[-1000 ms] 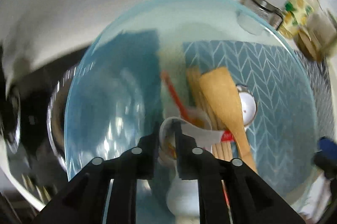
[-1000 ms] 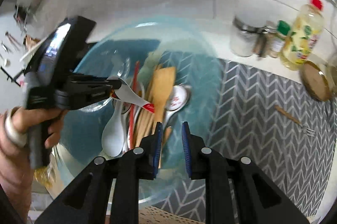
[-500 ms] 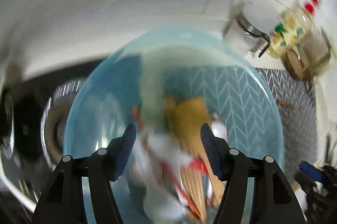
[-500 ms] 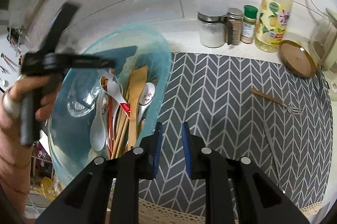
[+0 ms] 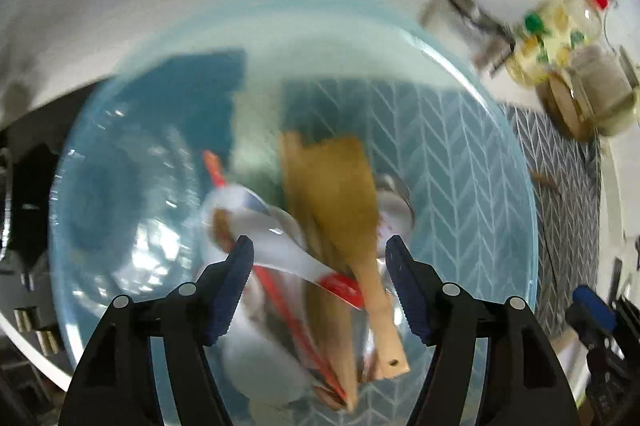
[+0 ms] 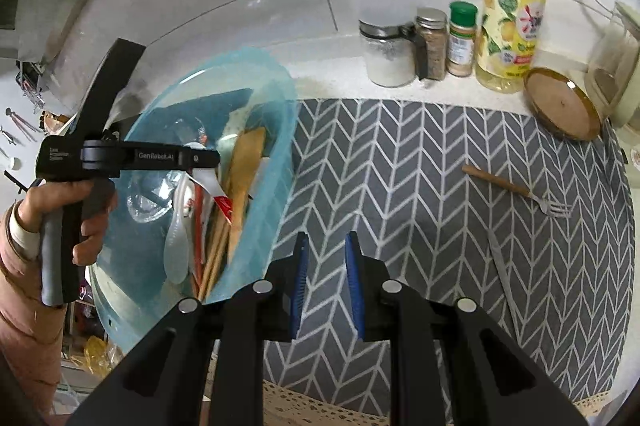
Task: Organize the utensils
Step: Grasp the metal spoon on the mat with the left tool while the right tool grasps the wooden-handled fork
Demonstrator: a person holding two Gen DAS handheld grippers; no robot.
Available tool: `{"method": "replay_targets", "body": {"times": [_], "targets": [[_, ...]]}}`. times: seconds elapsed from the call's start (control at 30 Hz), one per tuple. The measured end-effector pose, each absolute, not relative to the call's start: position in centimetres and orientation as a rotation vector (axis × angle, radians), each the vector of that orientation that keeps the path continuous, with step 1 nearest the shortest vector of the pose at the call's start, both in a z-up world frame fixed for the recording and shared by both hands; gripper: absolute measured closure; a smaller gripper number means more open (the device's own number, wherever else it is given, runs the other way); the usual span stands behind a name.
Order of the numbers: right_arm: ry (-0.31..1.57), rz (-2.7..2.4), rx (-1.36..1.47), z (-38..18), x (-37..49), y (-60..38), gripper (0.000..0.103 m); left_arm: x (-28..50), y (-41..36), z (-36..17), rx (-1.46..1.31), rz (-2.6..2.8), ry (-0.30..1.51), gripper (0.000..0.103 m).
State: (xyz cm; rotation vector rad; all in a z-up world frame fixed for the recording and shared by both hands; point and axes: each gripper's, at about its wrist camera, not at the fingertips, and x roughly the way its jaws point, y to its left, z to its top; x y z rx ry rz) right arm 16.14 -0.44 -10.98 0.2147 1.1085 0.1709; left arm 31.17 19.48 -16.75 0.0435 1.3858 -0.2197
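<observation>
Left wrist view: your left gripper (image 5: 320, 282) points steeply down into the translucent blue basin (image 5: 492, 129), its jaws spread wide with nothing pressed between the pads. Directly below them lies the white ceramic spoon (image 5: 276, 246) with a red-tipped handle, resting loose across the other utensils; beside it lie the wooden spatula (image 5: 344, 209), a bundle of chopsticks and a red-handled piece, all heaped together at the basin floor. The frame is blurred, so you cannot tell which pieces overlap. In the right wrist view, your right gripper (image 6: 326, 282) hangs over the grey chevron mat (image 6: 440, 153), jaws narrow with a bare gap and nothing held. A fork (image 6: 520, 191) with a wooden handle and a slim metal knife (image 6: 500, 266) lie apart on the mat, off to the right. Treat the ceramic spoon as stiff, smooth, likely slippery and breakable: take it across the handle near its middle, not at the bowl, and set it down gently. The spatula is probably light and rigid; grip it on the narrow handle. For the fork, the wooden handle should offer better friction than the metal tines.
</observation>
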Motion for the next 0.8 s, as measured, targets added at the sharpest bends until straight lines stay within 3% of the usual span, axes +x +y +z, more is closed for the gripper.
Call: {"method": "replay_targets", "body": {"times": [0.27, 0.47, 0.63, 0.7, 0.8], "targets": [[1.103, 0.181, 0.226, -11.0, 15.8, -1.8, 0.084, 30.1, 19.7, -21.2, 0.085, -0.174, 1.586, 0.037], [1.088, 0.201, 0.215, -10.8, 15.6, -3.3, 0.084, 28.3, 21.2, -20.0, 0.110, -0.117, 1.566, 0.040], [1.000, 0.178, 0.249, -9.4, 14.9, -8.0, 0.084, 26.3, 19.4, -12.3, 0.020, -0.148, 1.343, 0.037], [0.957, 0.142, 0.250, -9.1, 14.4, -10.8, 0.084, 25.2, 17.7, -9.1, 0.027, -0.192, 1.229, 0.023], [0.923, 0.071, 0.237, -9.4, 13.9, -15.3, 0.084, 21.6, 13.6, -4.9, 0.034, -0.308, 1.059, 0.017]]}}
